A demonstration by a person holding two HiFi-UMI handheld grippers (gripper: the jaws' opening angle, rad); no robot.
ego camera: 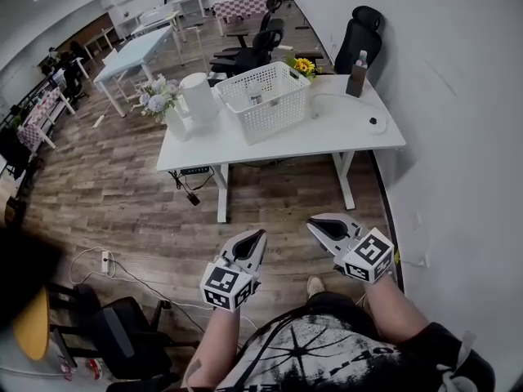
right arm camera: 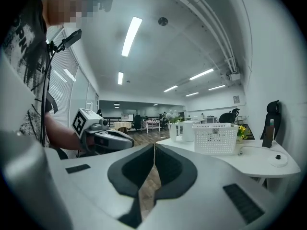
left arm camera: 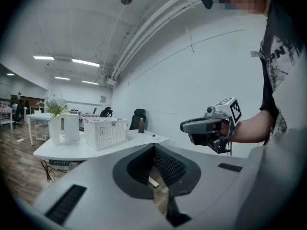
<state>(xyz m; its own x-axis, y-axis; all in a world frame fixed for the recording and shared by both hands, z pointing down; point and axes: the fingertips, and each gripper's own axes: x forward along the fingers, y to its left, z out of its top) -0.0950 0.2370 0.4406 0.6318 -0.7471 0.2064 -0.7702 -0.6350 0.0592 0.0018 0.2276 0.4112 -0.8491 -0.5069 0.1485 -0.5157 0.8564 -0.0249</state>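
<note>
The basket [ego camera: 265,98] stands on the table [ego camera: 327,133], with a jug [ego camera: 198,96] and flowers [ego camera: 159,96] just beside it and a bottle [ego camera: 357,73] at the far corner. Well apart from the table, over the floor [ego camera: 122,202], the left gripper [ego camera: 260,235] and right gripper [ego camera: 315,224] hang side by side. Each has its fingers pressed together, pinching nothing.

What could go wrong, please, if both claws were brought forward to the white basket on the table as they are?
1. The left claw and the right claw are both shut and empty, so they would probably push the white basket instead of gripping it.
2. The flower vase and the white jug stand close beside the basket and might tip over if it gets shoved.
</note>
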